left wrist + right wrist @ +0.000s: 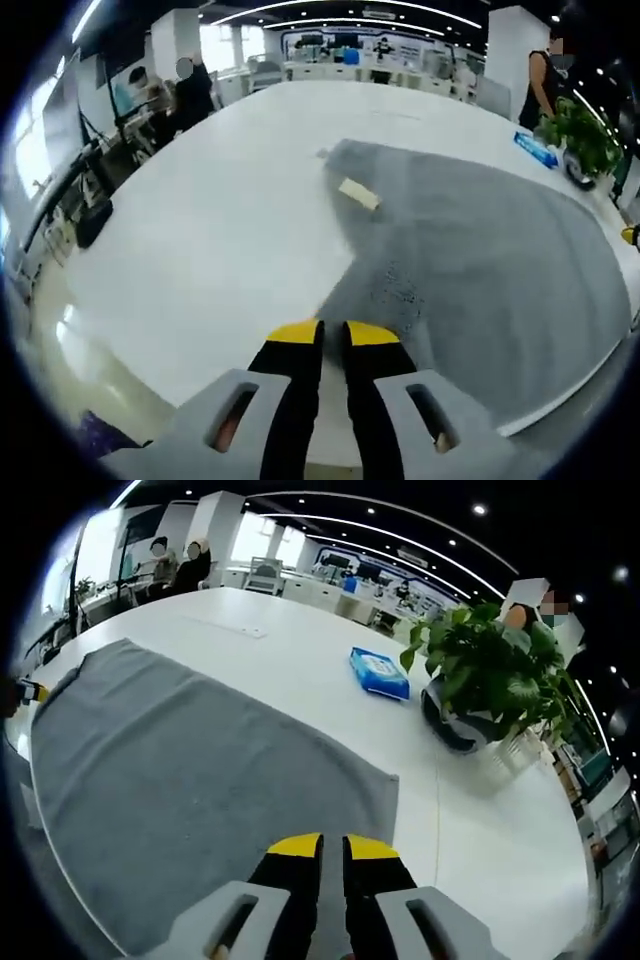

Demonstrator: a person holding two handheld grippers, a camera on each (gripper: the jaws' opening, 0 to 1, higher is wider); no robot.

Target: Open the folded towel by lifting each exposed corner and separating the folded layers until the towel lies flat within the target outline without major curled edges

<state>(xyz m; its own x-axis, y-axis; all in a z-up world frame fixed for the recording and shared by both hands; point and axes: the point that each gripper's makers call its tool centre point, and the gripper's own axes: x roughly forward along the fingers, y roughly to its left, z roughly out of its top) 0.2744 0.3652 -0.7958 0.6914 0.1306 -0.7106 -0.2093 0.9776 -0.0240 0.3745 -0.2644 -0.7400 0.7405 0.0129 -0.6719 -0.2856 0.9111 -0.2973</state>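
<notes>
The grey terry towel lay spread across the large white bench, its near edge running along the bench's near edge and its long axis following that edge from the left tool's side toward the right's. In the left gripper view, the left tool, black-jawed with yellow tips, had its jaws pressed nearly together with a slim gap, pinching nothing, hovering at the towel's left-hand corner where the cloth narrowed to a crumpled point; a pale rectangular label sat on the towel near its far-left corner. In the right gripper view, the right tool likewise stood near-closed and empty over the towel, close to its right-hand edge. Judged from this, the left tool was nearer the one bunched corner that wanted pulling out. No target outline could be made out. The towel's near edge was cut off by the tools' bodies, so any curl there was unknown. A blue flat packet and a potted green plant stood beyond the towel's right edge, well apart from it.
</notes>
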